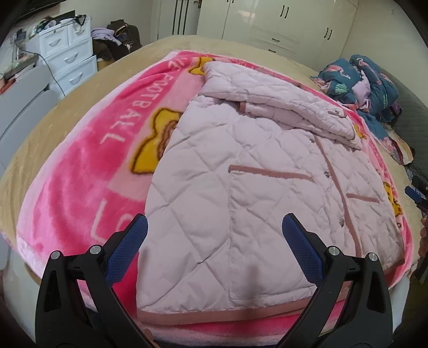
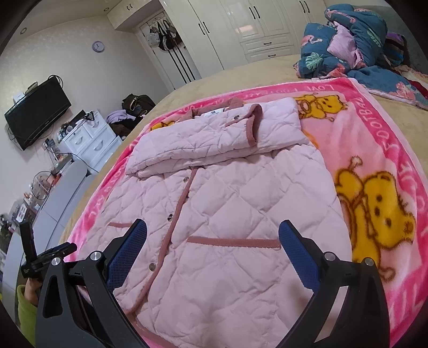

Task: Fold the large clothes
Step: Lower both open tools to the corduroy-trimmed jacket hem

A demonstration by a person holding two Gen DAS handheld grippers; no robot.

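- Holding both grippers wide open, nothing btwn the blue pads: left gripper (image 1: 215,227) & right gripper (image 2: 212,233) are hovering over the hem end.
- We're seeing the quilted pink jacket (image 2: 214,214) lying flat on the pink blanket (image 1: 88,171), sleeves folded across its chest.

Home bedroom; bed (image 2: 240,72), wardrobes (image 2: 240,24), wall television (image 2: 37,112)
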